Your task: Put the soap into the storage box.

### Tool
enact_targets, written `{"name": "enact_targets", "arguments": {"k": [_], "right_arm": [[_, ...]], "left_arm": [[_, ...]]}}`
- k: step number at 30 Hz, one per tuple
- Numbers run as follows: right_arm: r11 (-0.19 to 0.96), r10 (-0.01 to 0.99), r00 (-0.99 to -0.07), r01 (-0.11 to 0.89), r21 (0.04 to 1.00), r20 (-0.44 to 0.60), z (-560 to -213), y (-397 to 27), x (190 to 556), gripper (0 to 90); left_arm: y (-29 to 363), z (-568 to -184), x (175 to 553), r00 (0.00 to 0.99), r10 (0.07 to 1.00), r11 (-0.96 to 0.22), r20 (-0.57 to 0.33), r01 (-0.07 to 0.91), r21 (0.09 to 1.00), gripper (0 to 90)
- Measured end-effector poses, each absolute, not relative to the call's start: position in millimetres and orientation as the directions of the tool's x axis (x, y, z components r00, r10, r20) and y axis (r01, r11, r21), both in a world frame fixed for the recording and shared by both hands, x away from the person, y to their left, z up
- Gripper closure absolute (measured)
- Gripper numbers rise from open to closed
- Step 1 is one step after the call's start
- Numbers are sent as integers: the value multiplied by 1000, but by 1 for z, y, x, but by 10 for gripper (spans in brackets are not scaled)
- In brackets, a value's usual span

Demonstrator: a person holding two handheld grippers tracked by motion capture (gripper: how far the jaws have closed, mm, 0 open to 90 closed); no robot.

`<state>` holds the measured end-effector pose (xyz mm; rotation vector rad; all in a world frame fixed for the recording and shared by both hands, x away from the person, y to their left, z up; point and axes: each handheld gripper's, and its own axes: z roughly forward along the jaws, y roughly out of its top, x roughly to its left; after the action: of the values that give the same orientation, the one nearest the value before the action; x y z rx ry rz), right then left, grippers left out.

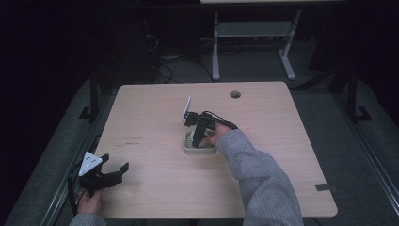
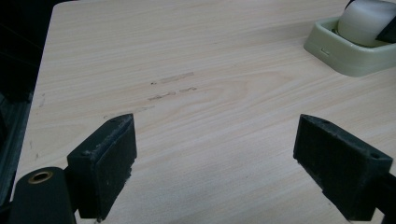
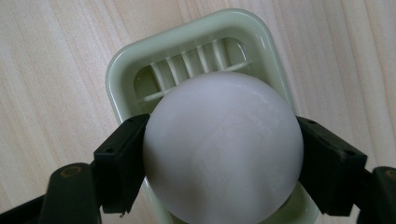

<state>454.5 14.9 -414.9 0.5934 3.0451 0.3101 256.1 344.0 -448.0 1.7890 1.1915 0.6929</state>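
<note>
A pale green slotted dish (image 1: 189, 149) (image 3: 187, 35) sits near the middle of the wooden table (image 1: 150, 117). Right over it, my right gripper (image 1: 200, 137) (image 3: 222, 156) is shut on a smooth white ball-shaped object (image 3: 222, 144), one jaw pressing on each side. The ball hides most of the dish's slats. My left gripper (image 1: 115, 163) (image 2: 215, 154) stands open at the table's near left corner, low over bare wood, with nothing between its jaws. From there the dish (image 2: 355, 58) and the white object (image 2: 366, 21) show far to the upper right.
A round cable hole (image 1: 235, 94) lies near the table's far edge. Faint scuff marks (image 2: 170, 88) mark the wood ahead of the left gripper. Beyond the table stand the white legs of another desk (image 1: 215, 47) and cables on the dark floor.
</note>
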Motion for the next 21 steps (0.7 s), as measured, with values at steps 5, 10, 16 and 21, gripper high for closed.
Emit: {"name": "enact_targets", "arguments": {"k": [5,10,16,21], "right_arm": [[903,380,-925,378,205,31,-413,14,455,227],[904,377,-926,374,209,25,-409,14,454,231],[898,383,-923,380,223,31,-405,12,454,226],[890,391,-920,388,240,34,-401,9,453,224]], "left_arm": [[344,-448,256,384,923,-170,-16,446,879,128],[345,-448,256,383,924,-168,-17,444,880,128],[345,-448,255,385,923,-171,-17,448,878,128],[345,-448,255,385,923,-173,-14,447,877,128]]}}
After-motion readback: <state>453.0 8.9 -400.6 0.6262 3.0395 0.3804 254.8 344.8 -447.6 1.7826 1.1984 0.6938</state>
